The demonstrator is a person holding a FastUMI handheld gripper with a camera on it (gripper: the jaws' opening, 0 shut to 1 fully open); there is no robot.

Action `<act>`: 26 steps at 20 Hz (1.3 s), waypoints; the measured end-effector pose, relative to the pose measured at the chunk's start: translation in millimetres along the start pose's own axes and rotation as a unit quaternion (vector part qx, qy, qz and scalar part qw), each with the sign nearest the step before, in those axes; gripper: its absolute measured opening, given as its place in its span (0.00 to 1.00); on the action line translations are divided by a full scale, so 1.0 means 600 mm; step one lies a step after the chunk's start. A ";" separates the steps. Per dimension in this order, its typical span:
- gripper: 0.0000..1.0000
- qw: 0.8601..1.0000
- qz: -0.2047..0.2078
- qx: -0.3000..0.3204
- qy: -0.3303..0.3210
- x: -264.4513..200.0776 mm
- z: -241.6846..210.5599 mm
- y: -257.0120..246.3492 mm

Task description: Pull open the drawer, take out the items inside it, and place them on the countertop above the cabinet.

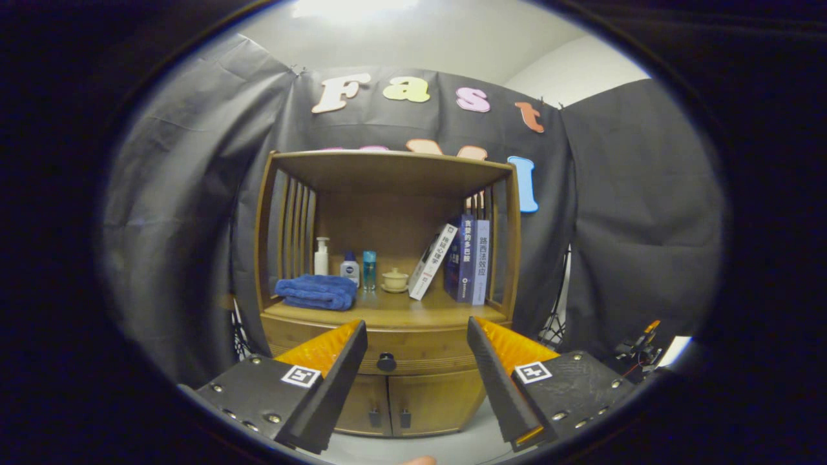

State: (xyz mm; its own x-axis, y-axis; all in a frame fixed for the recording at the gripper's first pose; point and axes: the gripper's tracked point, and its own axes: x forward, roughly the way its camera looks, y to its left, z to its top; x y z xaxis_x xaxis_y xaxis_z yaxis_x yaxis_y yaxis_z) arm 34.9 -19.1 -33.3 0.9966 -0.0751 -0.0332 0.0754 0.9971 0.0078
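A wooden cabinet [387, 310] stands ahead against the black cloth wall. Its drawer [413, 352] is closed, with a round dark knob [386, 361] in the middle of its front. My gripper [417, 332] is open, some way short of the cabinet, and the knob shows in the gap between the two fingers, slightly nearer the left one. Nothing is held. The countertop [387, 313] above the drawer carries a folded blue towel [316, 292], three small bottles [349, 266], a small lidded cup [395, 280] and a few books [462, 261]. The drawer's contents are hidden.
Below the drawer are two closed cabinet doors [404, 400] with small handles. Slatted side panels and a top board [394, 165] enclose the countertop. Cables and some gear [636, 349] lie on the floor to the right of the cabinet.
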 end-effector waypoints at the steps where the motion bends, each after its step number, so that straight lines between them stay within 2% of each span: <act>1: 0.94 1.000 0.002 0.000 -0.001 0.013 -0.008 0.005; 5: 0.94 1.000 0.019 0.005 0.011 0.072 -0.057 0.030; 7: 0.94 0.999 0.035 0.033 0.016 0.109 -0.083 0.050; 12: 0.90 0.993 0.043 0.097 0.057 0.194 -0.174 0.074; 17: 0.86 0.988 0.034 0.084 0.124 0.259 -0.278 0.088; 20: 0.84 0.983 0.053 0.080 0.154 0.288 -0.323 0.110; 23: 0.70 0.982 0.033 0.056 0.177 0.310 -0.353 0.100; 24: 0.66 0.982 0.034 0.056 0.179 0.315 -0.357 0.103; 25: 0.66 0.981 0.042 0.058 0.182 0.327 -0.365 0.112; 26: 0.60 0.981 0.044 0.055 0.181 0.319 -0.359 0.113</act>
State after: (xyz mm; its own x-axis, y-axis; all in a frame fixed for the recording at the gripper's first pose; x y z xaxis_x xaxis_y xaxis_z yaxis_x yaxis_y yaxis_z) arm 224.1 36.3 -254.3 0.9244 0.0400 -0.3794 0.0122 0.9909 0.1341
